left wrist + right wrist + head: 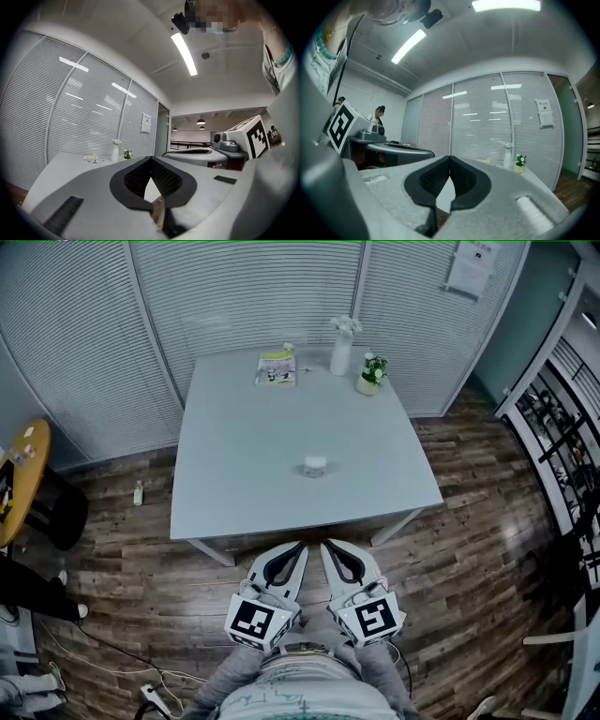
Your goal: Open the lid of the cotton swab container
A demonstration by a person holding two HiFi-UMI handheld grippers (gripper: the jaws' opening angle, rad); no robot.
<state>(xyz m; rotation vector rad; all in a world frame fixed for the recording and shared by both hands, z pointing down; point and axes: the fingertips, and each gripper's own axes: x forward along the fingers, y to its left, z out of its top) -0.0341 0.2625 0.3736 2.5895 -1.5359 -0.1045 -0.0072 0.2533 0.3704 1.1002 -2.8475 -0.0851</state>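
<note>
Since the left gripper (298, 547) and right gripper (328, 547) are held shut and empty just short of the table's (234, 399) near edge, with the container (315, 466) set near the table's middle, the approach is judged in hand, and a forward reach with jaws opened is called for.

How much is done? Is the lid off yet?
Nothing is done yet: the container sits untouched on the table, lid seemingly on. The left gripper and right gripper are shut, empty, short of the table. Left to do: reach it, hold it, open the lid.
</note>
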